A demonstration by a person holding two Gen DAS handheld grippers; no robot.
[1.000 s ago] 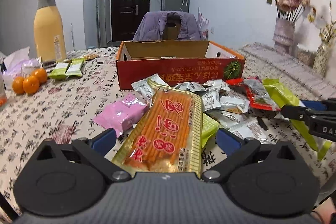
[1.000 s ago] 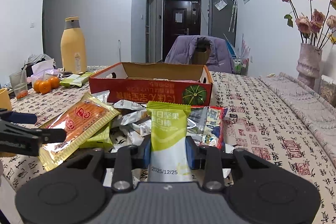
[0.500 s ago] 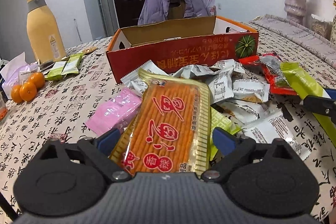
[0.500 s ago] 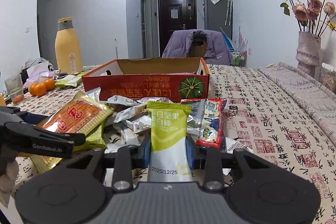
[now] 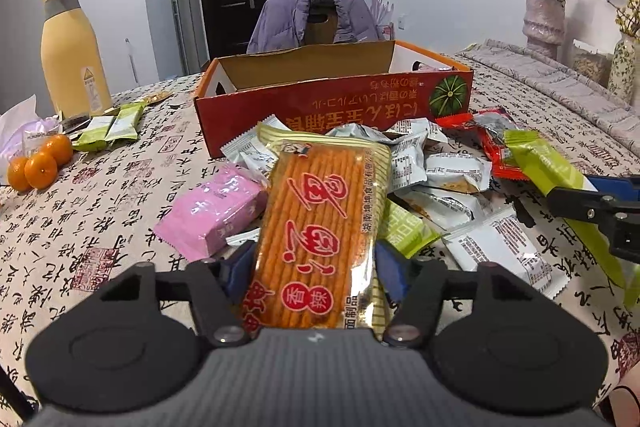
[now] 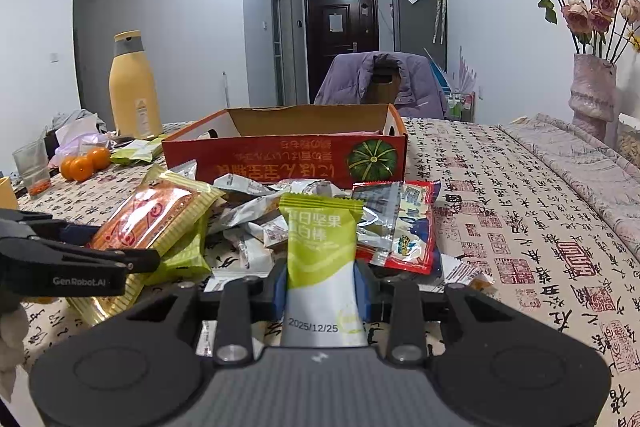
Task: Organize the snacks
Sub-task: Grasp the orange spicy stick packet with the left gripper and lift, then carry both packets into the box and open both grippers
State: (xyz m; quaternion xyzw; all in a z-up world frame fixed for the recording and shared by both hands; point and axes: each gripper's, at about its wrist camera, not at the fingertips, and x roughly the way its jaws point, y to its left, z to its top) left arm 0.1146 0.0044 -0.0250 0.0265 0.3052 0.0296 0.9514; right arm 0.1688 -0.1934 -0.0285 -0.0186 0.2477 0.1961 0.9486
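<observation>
My left gripper (image 5: pixel 314 273) is shut on a big orange spicy-strip packet (image 5: pixel 320 223) with a gold edge, held just above the snack pile. The packet also shows in the right wrist view (image 6: pixel 156 211). My right gripper (image 6: pixel 321 283) is shut on a green and white nut bar packet (image 6: pixel 322 255), seen from the left wrist as a green packet (image 5: pixel 548 167). An open red cardboard box (image 5: pixel 332 99) stands behind the pile; its inside is mostly hidden. A pink packet (image 5: pixel 212 211) and several silver-white packets (image 5: pixel 452 171) lie on the table.
A yellow bottle (image 5: pixel 74 53), oranges (image 5: pixel 38 165) and green packets (image 5: pixel 114 127) sit at the left. A red packet (image 6: pixel 400 227) lies right of the pile. A vase of dried roses (image 6: pixel 592 91) stands at the right. A chair with a purple jacket (image 5: pixel 316 23) is behind the box.
My left gripper's fingers have closed in on the orange packet, from wide open to gripping it. The right gripper holds the green bar as before.
</observation>
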